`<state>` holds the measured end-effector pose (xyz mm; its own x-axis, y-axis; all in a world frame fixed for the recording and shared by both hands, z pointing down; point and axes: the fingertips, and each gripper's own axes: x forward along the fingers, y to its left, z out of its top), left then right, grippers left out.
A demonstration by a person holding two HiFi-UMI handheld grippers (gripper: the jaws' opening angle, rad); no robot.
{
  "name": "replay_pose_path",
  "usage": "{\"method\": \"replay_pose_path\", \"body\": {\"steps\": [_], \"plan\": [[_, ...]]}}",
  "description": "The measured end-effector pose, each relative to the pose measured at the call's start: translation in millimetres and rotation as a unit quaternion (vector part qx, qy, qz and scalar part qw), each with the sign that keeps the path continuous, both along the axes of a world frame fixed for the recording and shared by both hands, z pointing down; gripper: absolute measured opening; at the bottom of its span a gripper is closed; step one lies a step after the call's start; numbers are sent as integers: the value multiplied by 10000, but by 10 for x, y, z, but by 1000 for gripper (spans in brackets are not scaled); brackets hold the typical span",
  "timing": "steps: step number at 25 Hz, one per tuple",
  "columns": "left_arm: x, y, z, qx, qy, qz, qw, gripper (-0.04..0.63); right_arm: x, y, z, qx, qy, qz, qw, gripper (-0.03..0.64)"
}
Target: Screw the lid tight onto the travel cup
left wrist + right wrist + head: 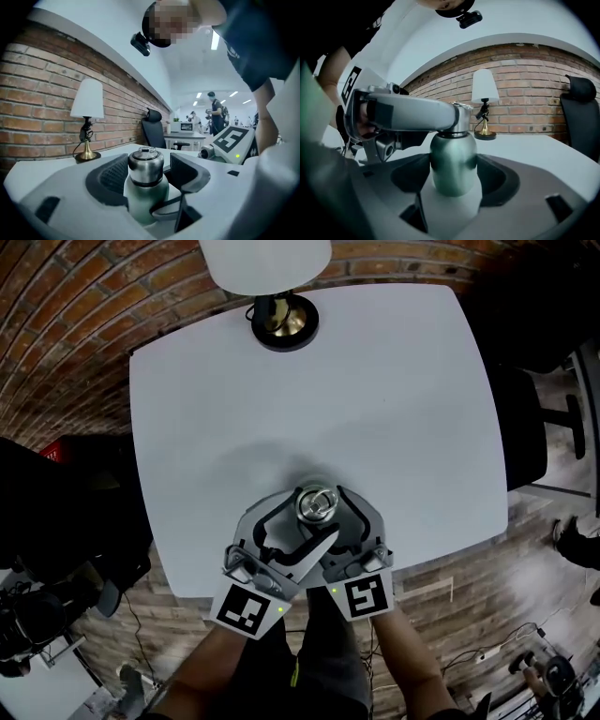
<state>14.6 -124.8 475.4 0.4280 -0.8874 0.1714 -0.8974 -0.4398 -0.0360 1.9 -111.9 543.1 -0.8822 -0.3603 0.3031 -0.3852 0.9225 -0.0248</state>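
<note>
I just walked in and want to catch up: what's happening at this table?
A person at a white table has a gripper in each hand and is working on a travel cup. The right gripper clasps the cup's green body, which is upright on the table. The left gripper is at the steel lid, with a jaw on either side but not pressing. The lid sits on the cup; how tight it is cannot be seen.
</note>
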Motion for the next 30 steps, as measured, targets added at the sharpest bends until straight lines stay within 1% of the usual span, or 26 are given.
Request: {"method": "replay_pose_path", "body": {"steps": [2,5,8,10,13,16,19,21,23,25,27,28,30], "plan": [[-7,-65,50,-53,10,-75,10000,278,1,-2,-3,27,-9,-11,10000,314],[-6,-124,81,-88,-139,55,9998,262,7,-12,-2,-12,-31,8,10000,314],[18,-108,65,-22,-114,492,9987,262,10,-6,-9,-8,-39,-51,10000,314],[41,-78,75,-31,-14,981,9952,262,11,1,-11,12,-53,-140,9999,314],[83,-53,66,-80,105,1817,9833,261,2,6,-37,84,-149,-442,9989,314],[164,-20,38,-97,58,2476,9688,261,23,29,-58,14,-139,-983,9951,314],[220,23,26,-54,150,2979,9545,261,49,61,-30,-145,61,-1404,9900,314],[221,5,20,-56,305,3141,9489,261,45,48,-27,-201,103,-1478,9888,313],[198,-22,34,-157,405,3111,9494,262,42,30,-20,-231,131,-1432,9893,314],[162,-21,59,-238,396,2960,9541,267,41,33,-9,-198,183,-1317,9909,313],[100,13,100,-319,364,2667,9626,280,30,49,2,-118,254,-1159,9929,314],[64,40,114,-365,390,2459,9678,310,22,56,5,-76,273,-1070,9938,314],[4,99,115,-423,489,1935,9790,322,14,56,8,-43,244,-831,9962,314]]}}
